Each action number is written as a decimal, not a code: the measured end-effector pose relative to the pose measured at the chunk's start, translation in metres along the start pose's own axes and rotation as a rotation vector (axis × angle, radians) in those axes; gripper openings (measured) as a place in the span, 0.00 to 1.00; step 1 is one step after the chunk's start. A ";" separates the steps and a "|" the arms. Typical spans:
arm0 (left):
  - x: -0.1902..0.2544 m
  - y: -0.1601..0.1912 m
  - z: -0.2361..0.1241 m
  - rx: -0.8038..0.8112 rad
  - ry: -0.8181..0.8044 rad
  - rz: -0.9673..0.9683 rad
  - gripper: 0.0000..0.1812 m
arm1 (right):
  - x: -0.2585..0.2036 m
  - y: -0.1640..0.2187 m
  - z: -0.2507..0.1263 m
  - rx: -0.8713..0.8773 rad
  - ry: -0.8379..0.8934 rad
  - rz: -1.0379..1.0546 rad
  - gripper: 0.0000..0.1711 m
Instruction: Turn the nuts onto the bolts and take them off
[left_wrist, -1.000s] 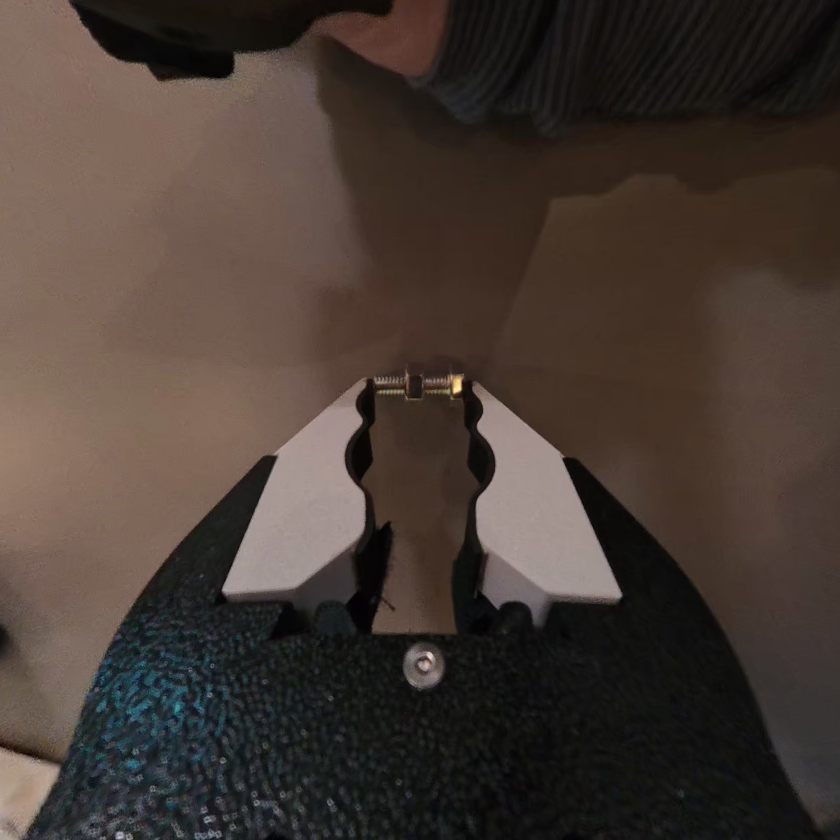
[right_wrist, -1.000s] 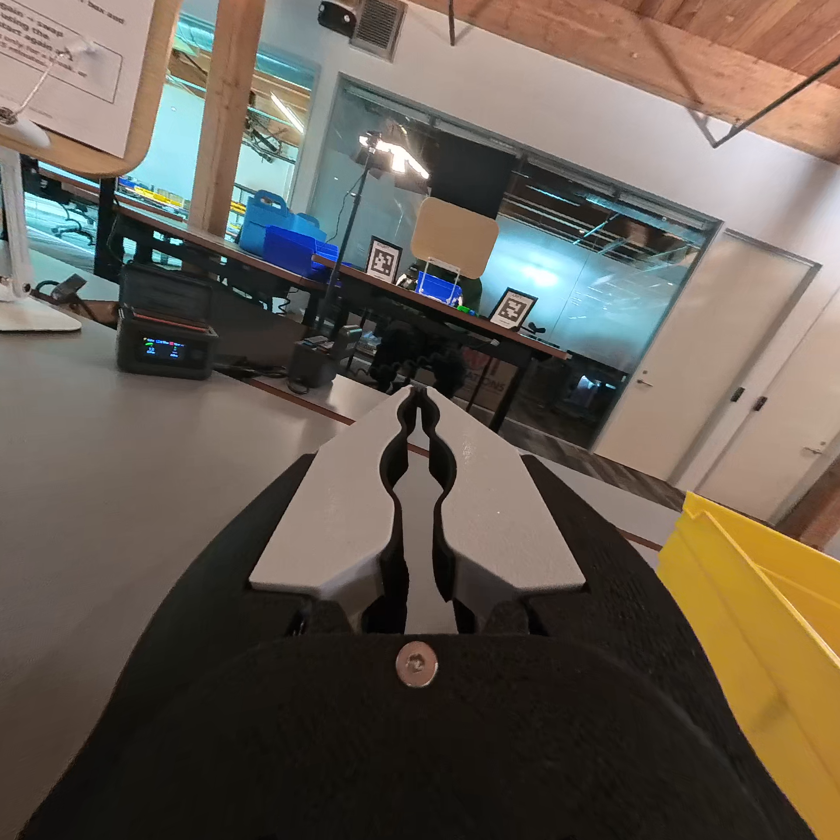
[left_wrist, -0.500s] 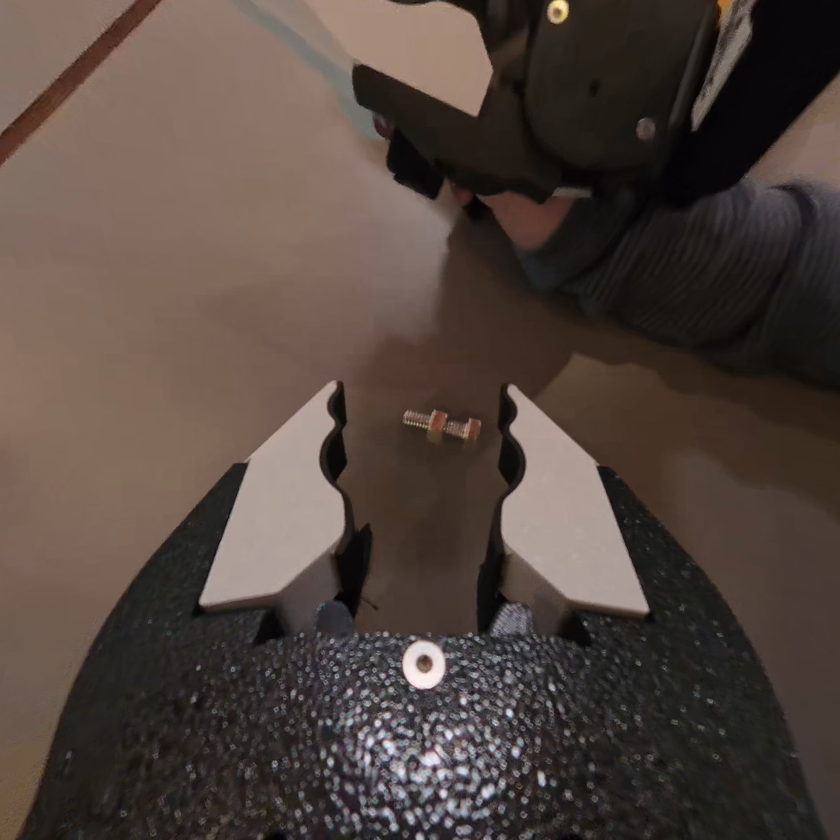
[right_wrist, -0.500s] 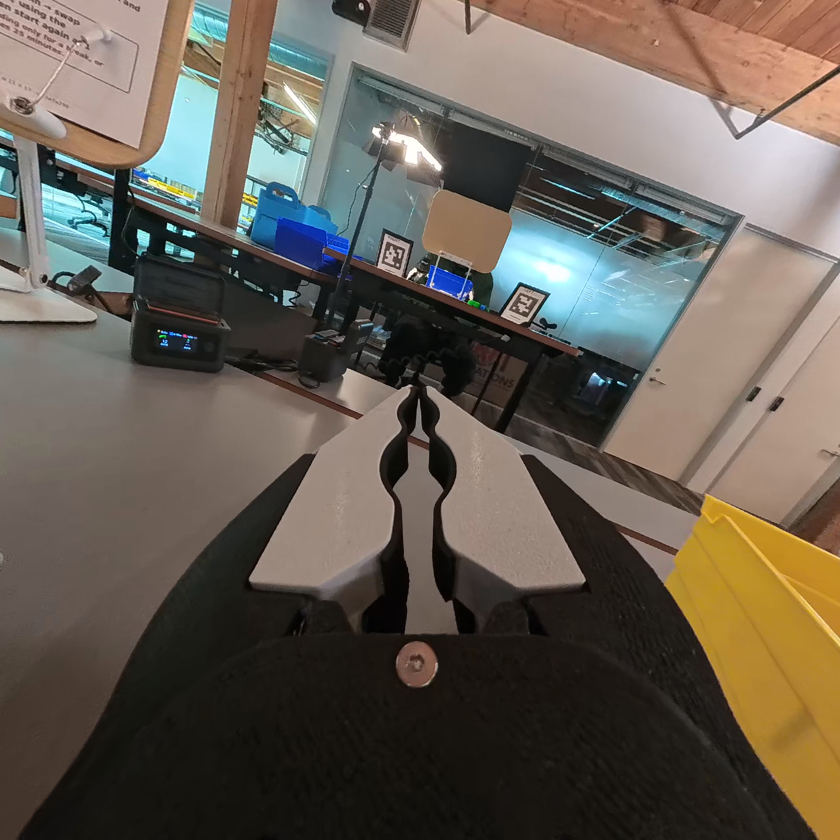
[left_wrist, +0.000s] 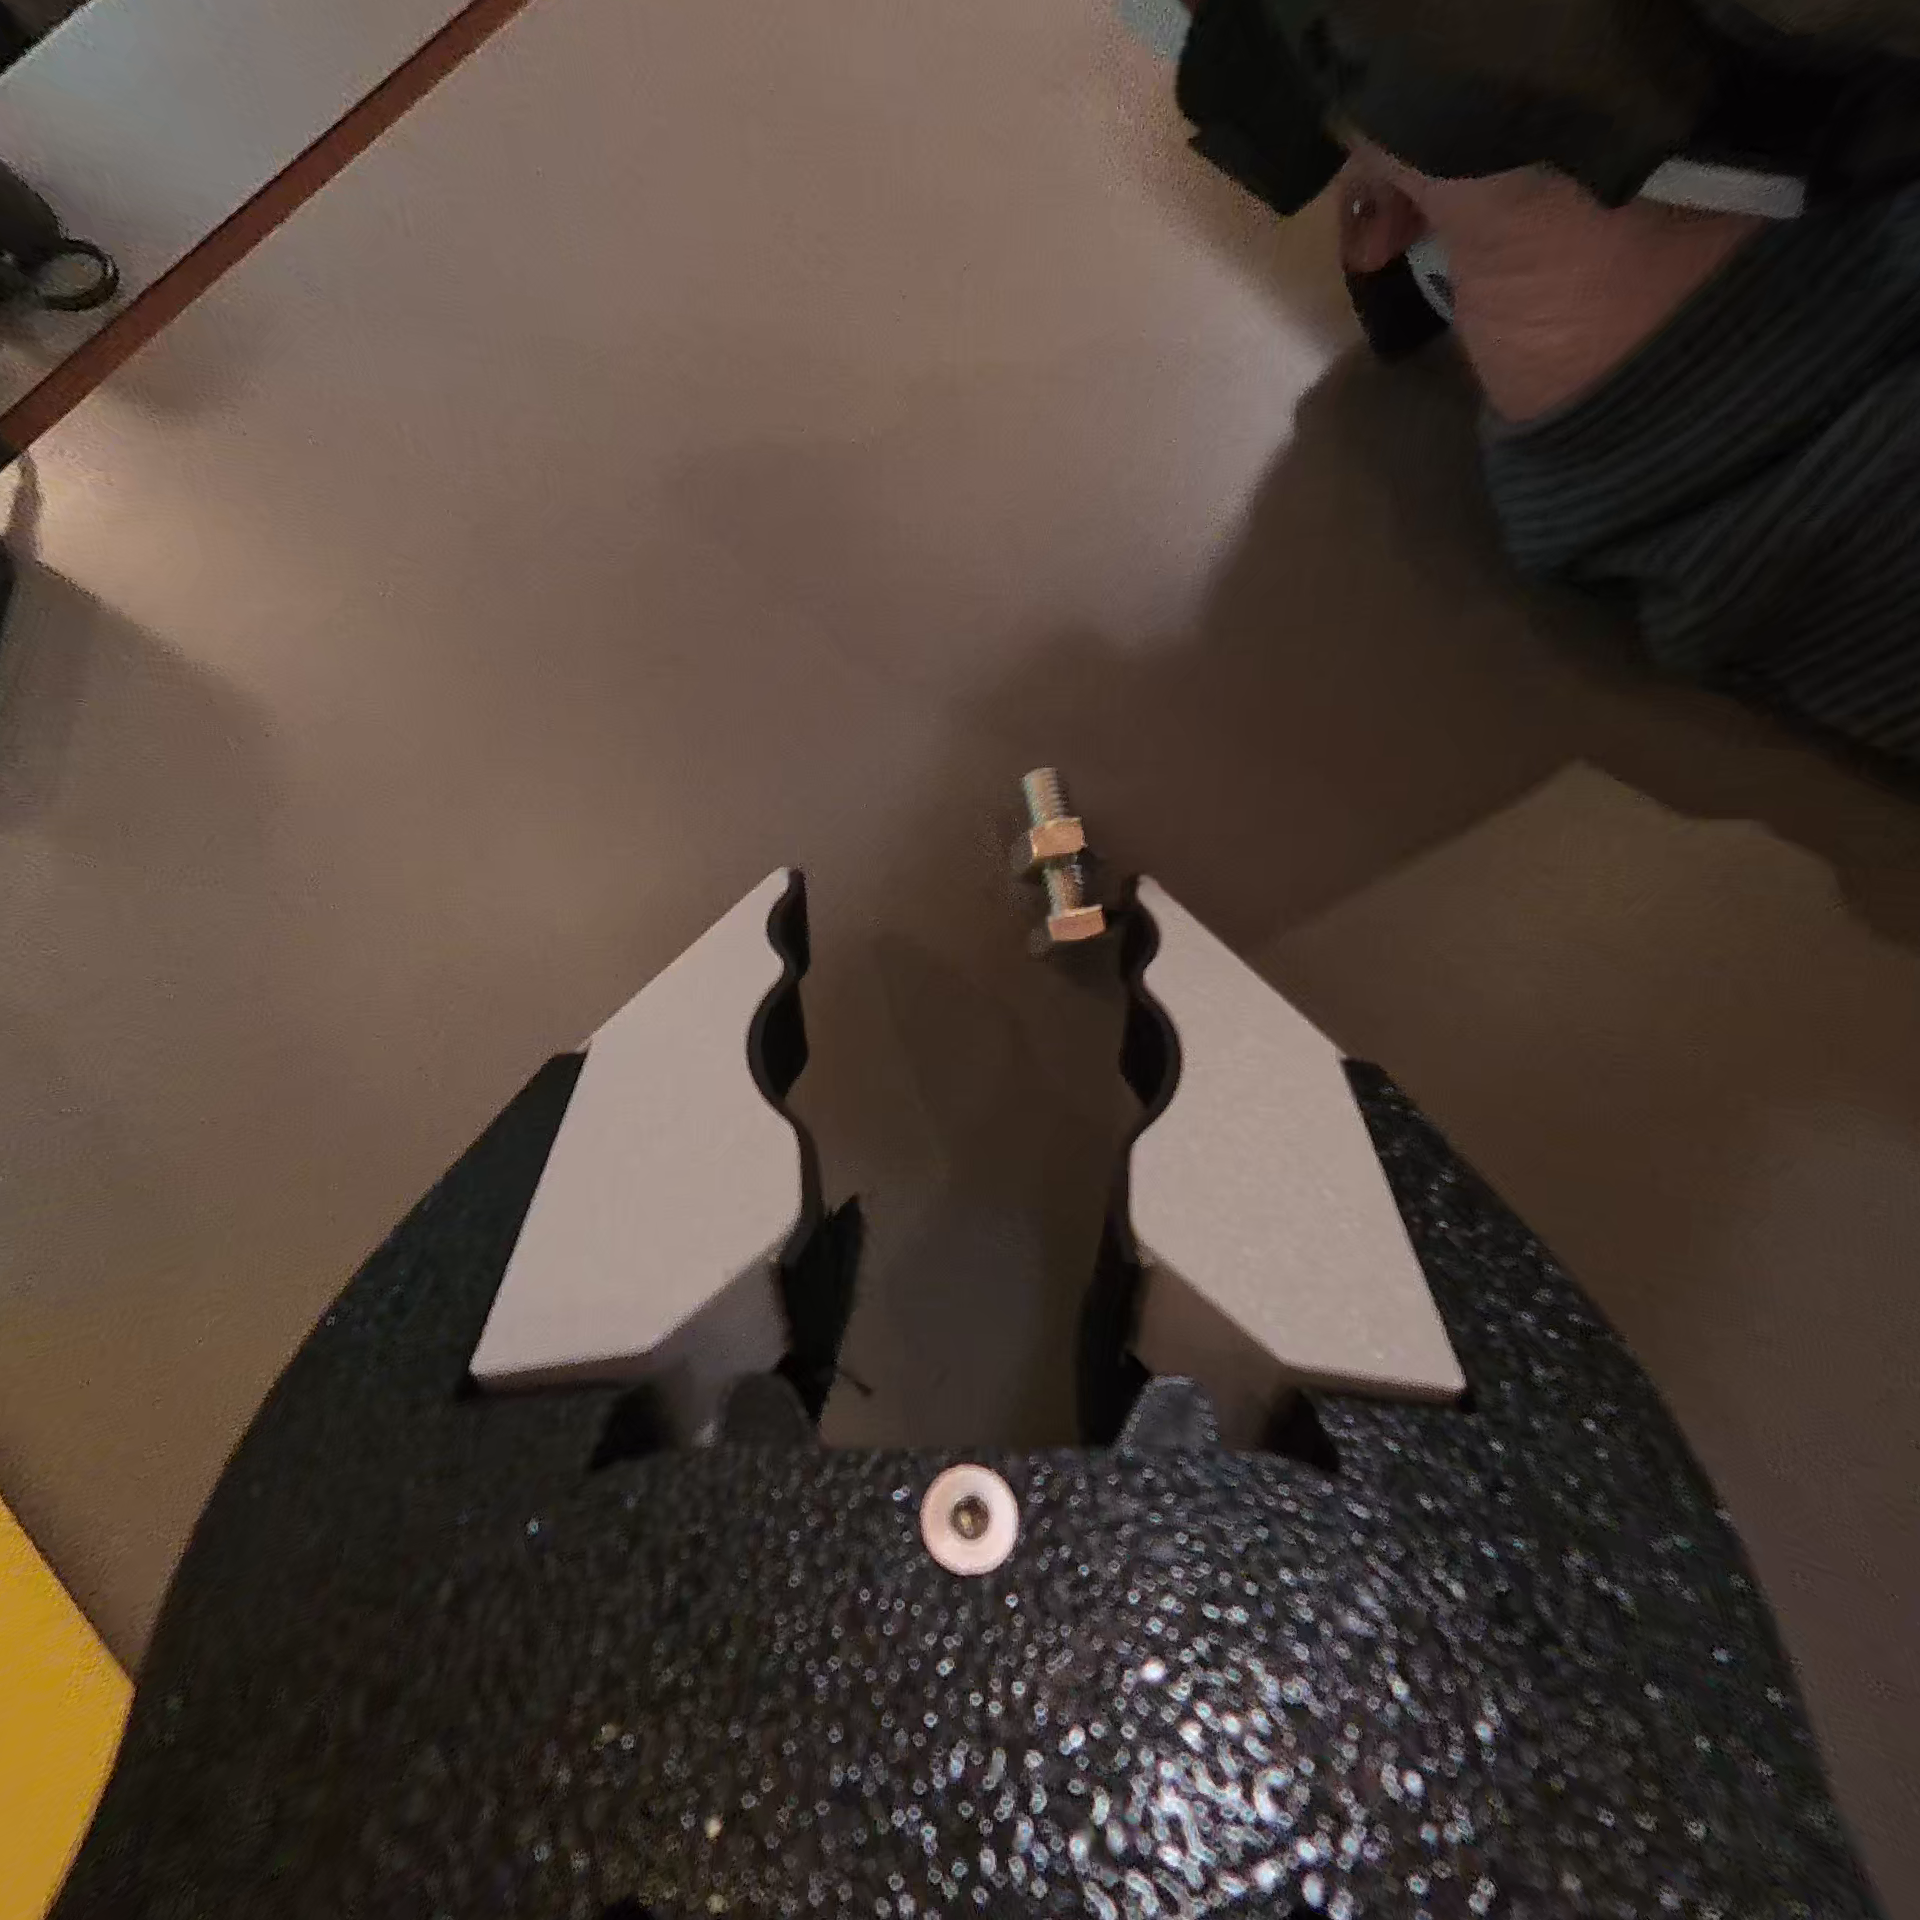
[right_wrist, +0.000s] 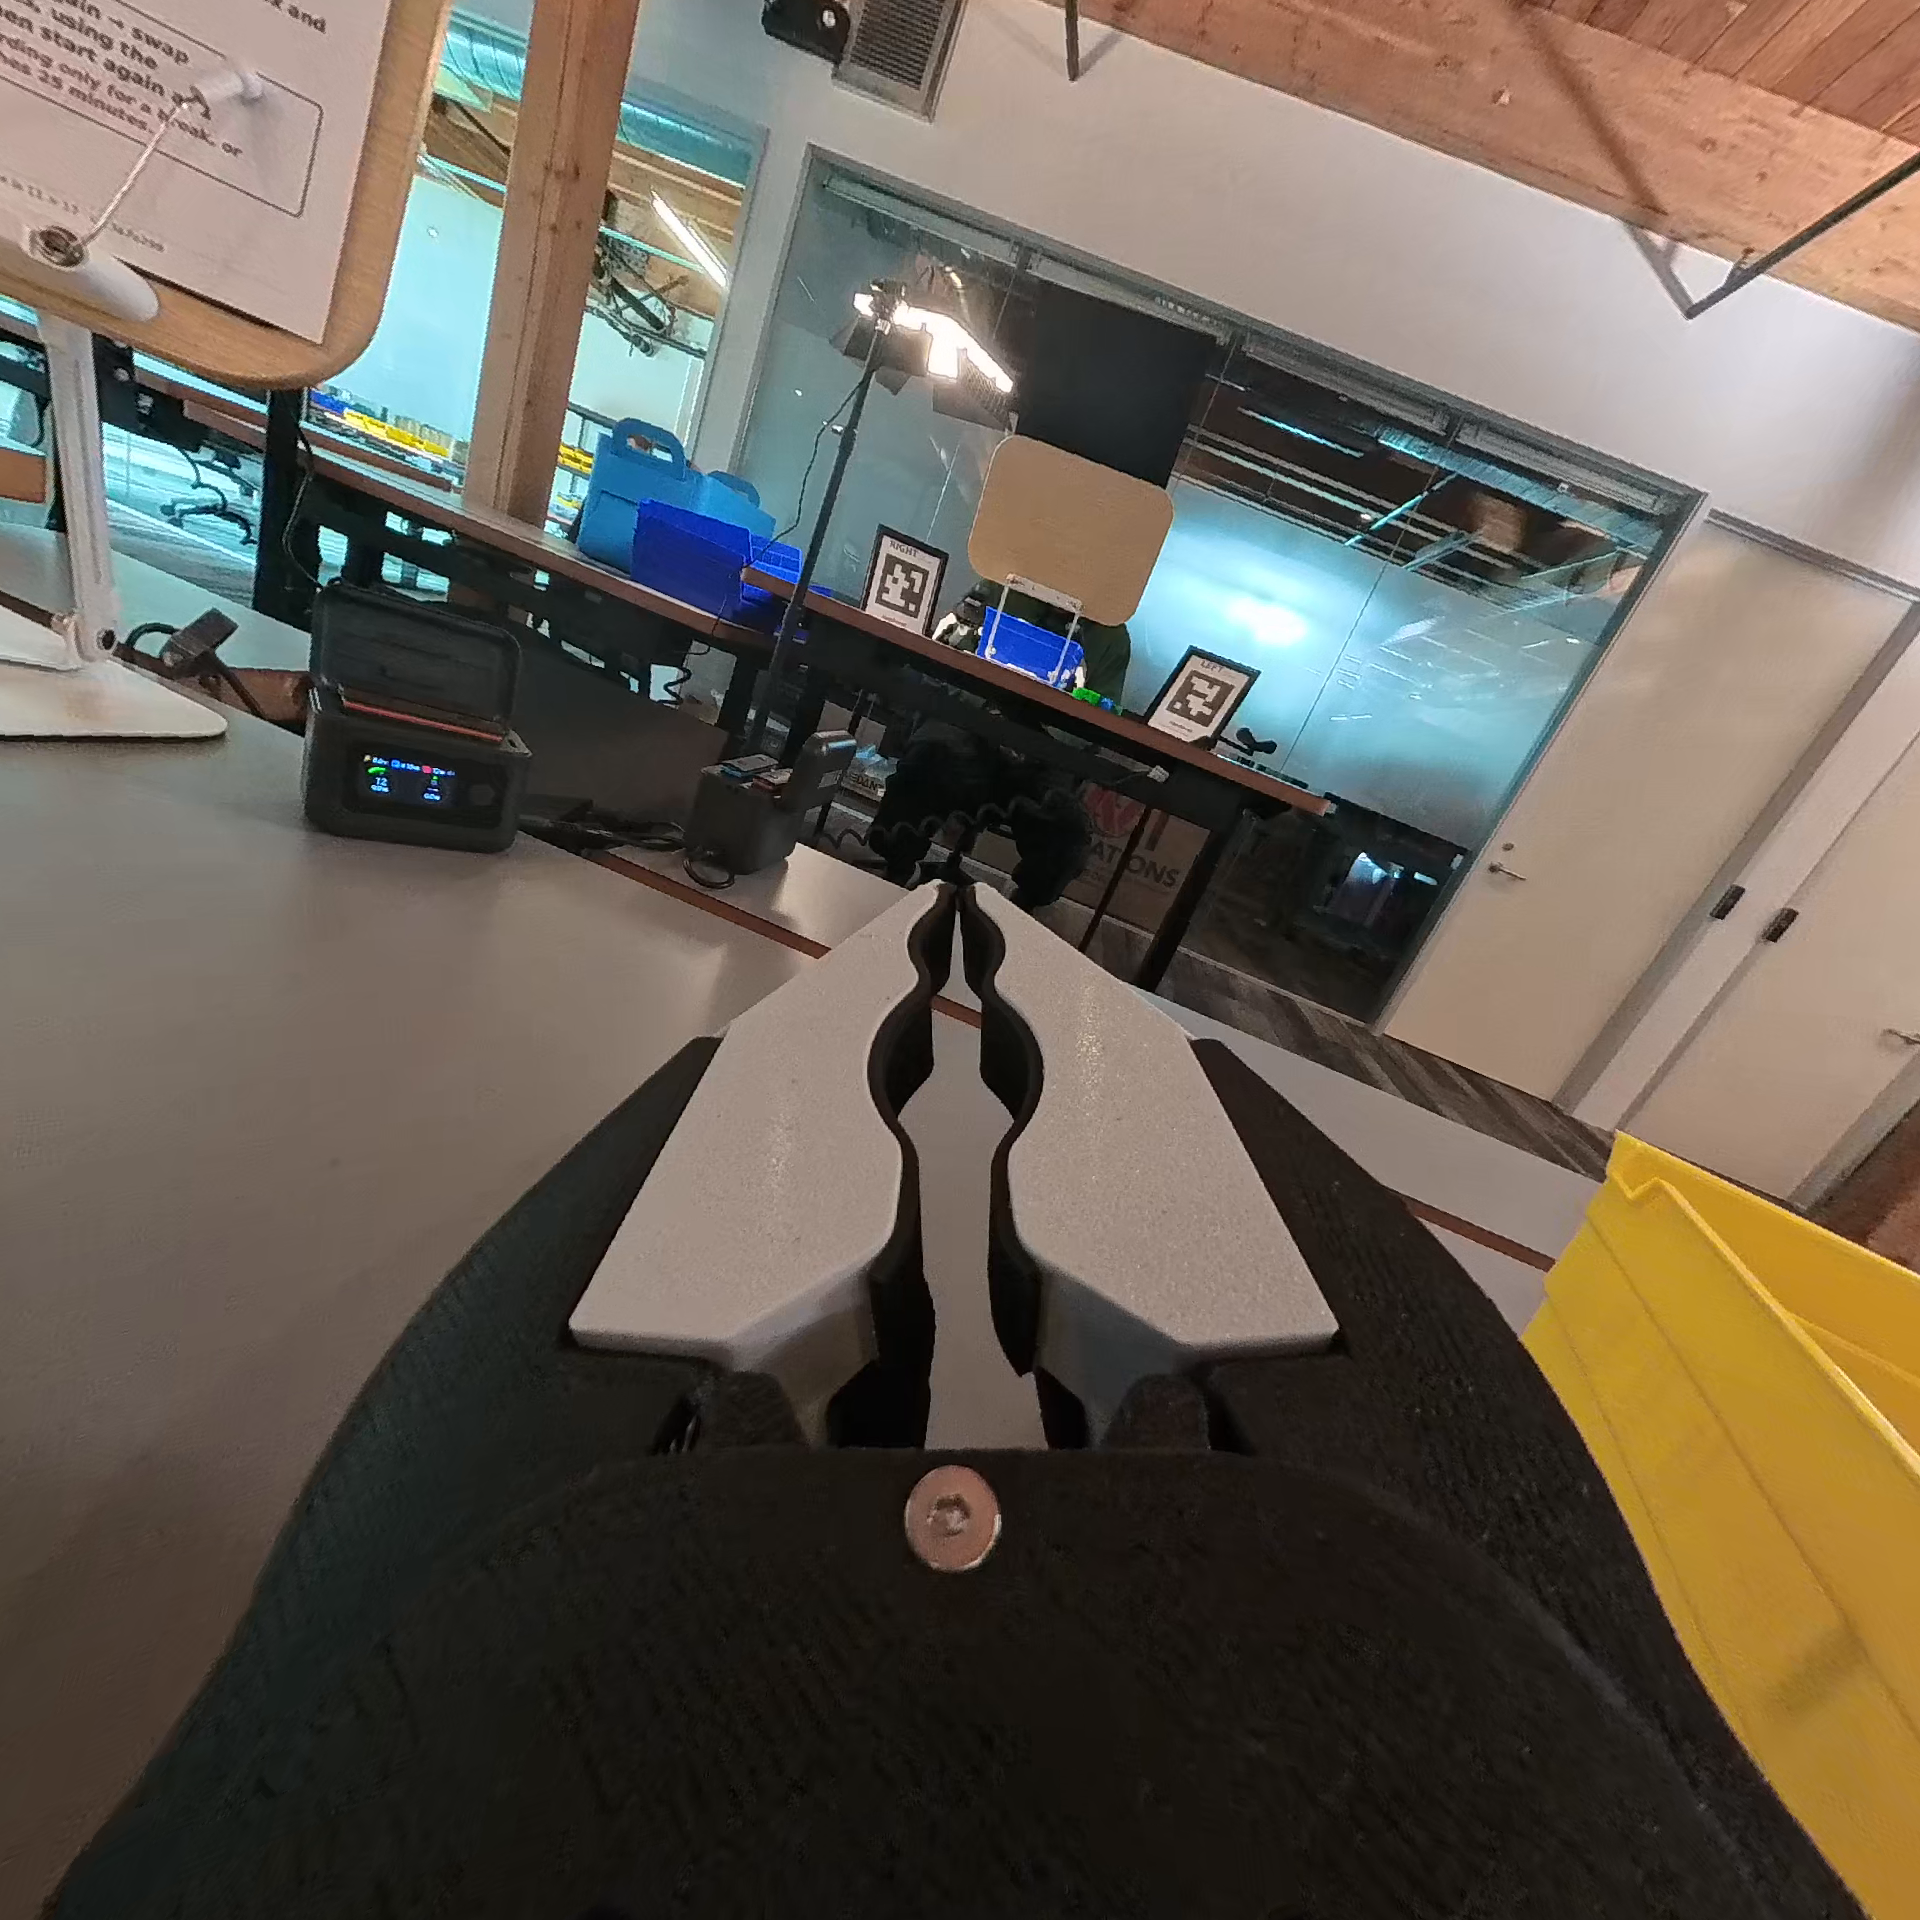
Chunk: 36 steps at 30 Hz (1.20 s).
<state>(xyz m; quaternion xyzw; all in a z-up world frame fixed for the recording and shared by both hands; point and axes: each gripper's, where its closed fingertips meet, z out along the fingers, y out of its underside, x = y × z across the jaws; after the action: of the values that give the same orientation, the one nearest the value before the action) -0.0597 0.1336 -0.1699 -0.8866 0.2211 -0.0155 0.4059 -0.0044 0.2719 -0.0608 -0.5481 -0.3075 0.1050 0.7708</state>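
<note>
A small metal bolt (left_wrist: 1058, 871) with a nut (left_wrist: 1054, 834) threaded on its shank lies on the tan table (left_wrist: 623, 520) in the left wrist view, pointing away from me. My left gripper (left_wrist: 964, 891) is open and empty, with the bolt just ahead of its right fingertip (left_wrist: 1153, 914). My right gripper (right_wrist: 957, 891) is shut with nothing between its tips and points out over the grey table (right_wrist: 260, 1039). Its black body (left_wrist: 1351, 62) and the person's hand and striped sleeve (left_wrist: 1704, 436) show at the top right of the left wrist view.
A yellow bin (right_wrist: 1766, 1403) stands close at the right of the right gripper; its corner also shows in the left wrist view (left_wrist: 42, 1714). A black box with a small screen (right_wrist: 410, 743), a charger (right_wrist: 764, 800) and a white stand (right_wrist: 83, 582) sit at the table's far edge. Left tips to right tips: about 20 cm.
My left gripper let go of the bolt, opened and pulled back. The bolt now lies on the table, turned from crosswise to lengthwise. The right gripper stayed shut and barely moved.
</note>
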 end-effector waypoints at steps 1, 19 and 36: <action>0.000 0.002 -0.002 0.008 0.017 -0.008 0.31 | 0.000 0.000 0.000 0.000 -0.001 -0.001 0.00; 0.017 0.005 0.007 -0.013 0.232 0.040 0.10 | -0.004 0.000 0.000 0.002 -0.017 -0.009 0.00; -0.014 -0.062 -0.022 0.653 -0.001 0.471 0.09 | -0.084 -0.015 -0.049 -0.247 -0.948 0.874 0.23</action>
<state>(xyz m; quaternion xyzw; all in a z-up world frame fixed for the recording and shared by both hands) -0.0536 0.1594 -0.1082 -0.6361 0.4015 0.0091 0.6588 -0.0444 0.1862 -0.0872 -0.6012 -0.3727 0.6027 0.3694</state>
